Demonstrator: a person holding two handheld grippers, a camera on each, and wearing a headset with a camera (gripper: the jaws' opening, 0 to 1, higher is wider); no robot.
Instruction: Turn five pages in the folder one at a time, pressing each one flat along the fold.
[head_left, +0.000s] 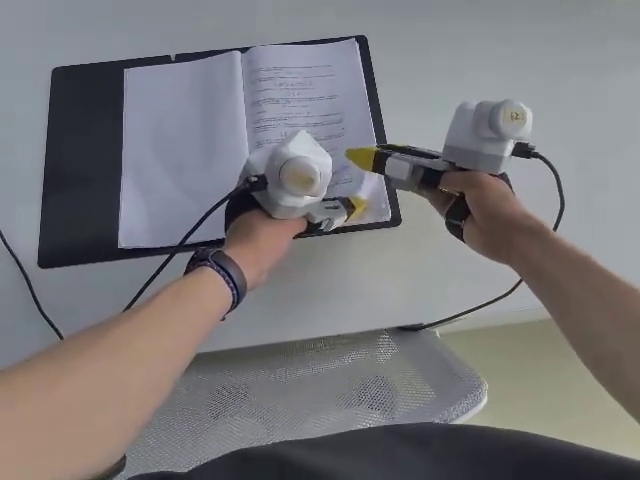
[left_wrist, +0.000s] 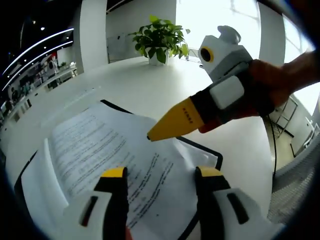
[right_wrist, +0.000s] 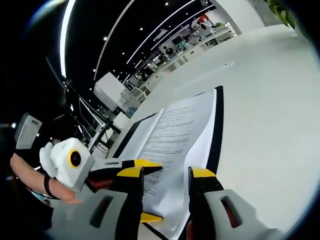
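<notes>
Jaws of the left gripper (left_wrist: 160, 176) stand wide apart, empty, over the lower corner of the printed page (left_wrist: 100, 145). Those of the right gripper (right_wrist: 166, 176) are parted more narrowly, holding nothing, by the right edge of the folder (head_left: 85, 160), which lies open on the white table (head_left: 500, 60).
</notes>
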